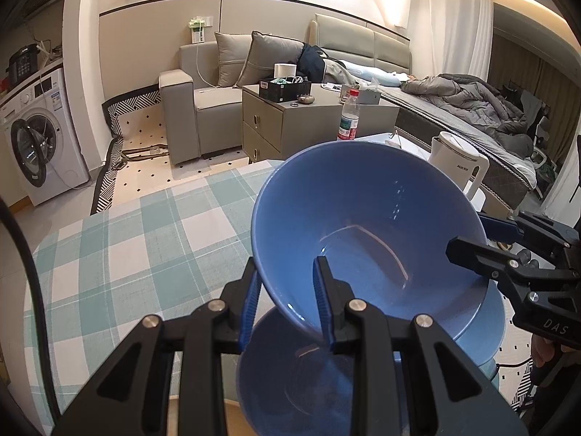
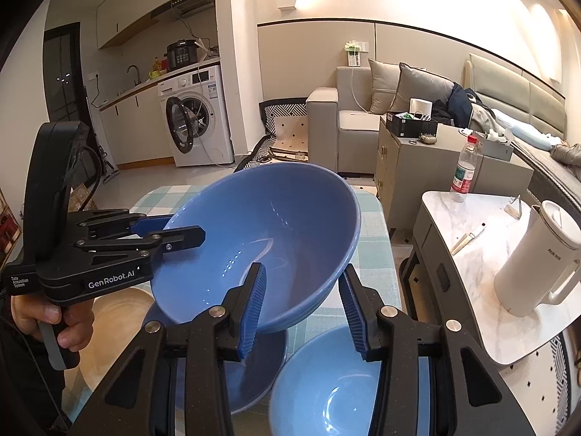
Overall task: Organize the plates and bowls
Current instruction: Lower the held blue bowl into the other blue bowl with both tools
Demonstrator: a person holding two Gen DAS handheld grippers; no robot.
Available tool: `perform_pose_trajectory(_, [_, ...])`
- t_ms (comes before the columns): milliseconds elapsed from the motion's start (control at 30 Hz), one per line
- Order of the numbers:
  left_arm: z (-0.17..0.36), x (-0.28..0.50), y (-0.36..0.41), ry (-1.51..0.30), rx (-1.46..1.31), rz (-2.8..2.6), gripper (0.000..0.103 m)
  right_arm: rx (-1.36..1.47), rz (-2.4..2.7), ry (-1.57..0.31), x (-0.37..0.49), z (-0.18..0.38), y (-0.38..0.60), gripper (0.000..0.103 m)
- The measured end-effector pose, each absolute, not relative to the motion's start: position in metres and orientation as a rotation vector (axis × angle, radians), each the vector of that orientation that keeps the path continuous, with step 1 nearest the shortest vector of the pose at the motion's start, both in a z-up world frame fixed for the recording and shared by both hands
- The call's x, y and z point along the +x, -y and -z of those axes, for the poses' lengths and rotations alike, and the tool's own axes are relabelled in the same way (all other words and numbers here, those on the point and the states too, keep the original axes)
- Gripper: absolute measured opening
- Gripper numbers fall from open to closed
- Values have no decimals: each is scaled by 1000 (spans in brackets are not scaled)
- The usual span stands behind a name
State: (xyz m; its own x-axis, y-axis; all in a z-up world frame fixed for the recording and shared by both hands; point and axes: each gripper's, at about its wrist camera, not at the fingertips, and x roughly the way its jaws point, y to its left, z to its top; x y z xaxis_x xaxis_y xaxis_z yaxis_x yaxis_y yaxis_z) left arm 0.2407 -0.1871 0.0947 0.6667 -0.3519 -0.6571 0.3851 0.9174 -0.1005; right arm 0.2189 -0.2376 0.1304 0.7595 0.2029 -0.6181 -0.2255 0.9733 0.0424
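A large blue bowl (image 1: 366, 225) (image 2: 261, 239) is held tilted in the air between both grippers. My left gripper (image 1: 288, 301) is shut on its near rim, one finger inside and one outside; it also shows in the right wrist view (image 2: 170, 230). My right gripper (image 2: 303, 309) straddles the opposite rim with a visible gap at its right finger; it also shows in the left wrist view (image 1: 483, 236). Below lie a darker blue bowl (image 1: 305, 374) (image 2: 250, 370), a lighter blue bowl (image 2: 337, 385) (image 1: 490, 323), and a beige plate (image 2: 116, 312).
The dishes rest on a table with a teal-checked cloth (image 1: 138, 239). A marble side table (image 2: 483, 254) to the right carries a white kettle (image 2: 537, 265) and a water bottle (image 2: 464, 170). A grey cabinet (image 1: 290, 123), sofa and bed stand behind.
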Motion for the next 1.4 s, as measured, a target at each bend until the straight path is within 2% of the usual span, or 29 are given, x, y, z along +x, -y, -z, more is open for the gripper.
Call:
perform_pose_trajectory(367, [-89, 224, 174, -733, 58, 396, 27, -25, -237, -653, 202, -124, 221, 43])
perform_pose_trajectory(533, [-87, 217, 170, -728, 68, 386, 31, -29, -236, -631, 194, -121, 210, 44])
perform_pose_trajectory(1400, [-72, 184, 151, -748, 40, 368, 31, -8, -305, -555, 155, -107, 201, 45])
